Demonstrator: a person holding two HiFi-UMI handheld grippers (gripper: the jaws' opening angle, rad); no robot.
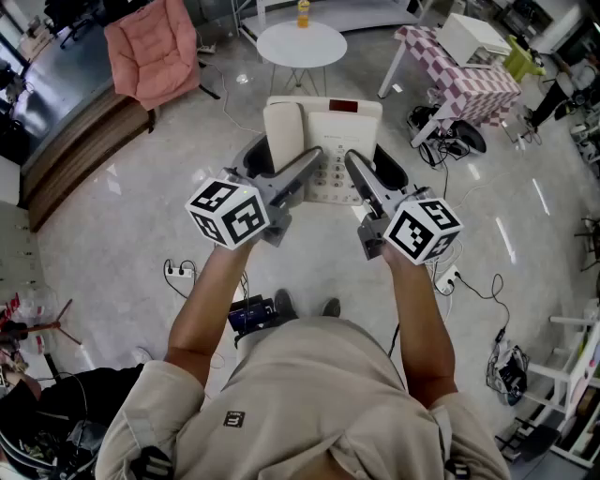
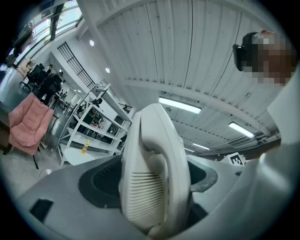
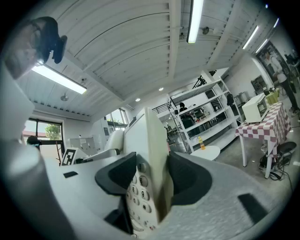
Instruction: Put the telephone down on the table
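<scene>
Head view shows the person holding the cream telephone [image 1: 323, 141] up in the air over the grey floor [image 1: 112, 272], one gripper on each side. The left gripper [image 1: 279, 164] has its jaws pinching the end with the handset [image 2: 154, 178], dark pads pressed against both flanks. The right gripper [image 1: 375, 176] clamps the telephone's other edge, next to the keypad [image 3: 136, 187]. A round white surface [image 1: 302, 47] carrying a bottle [image 1: 303, 11] stands well beyond the telephone.
</scene>
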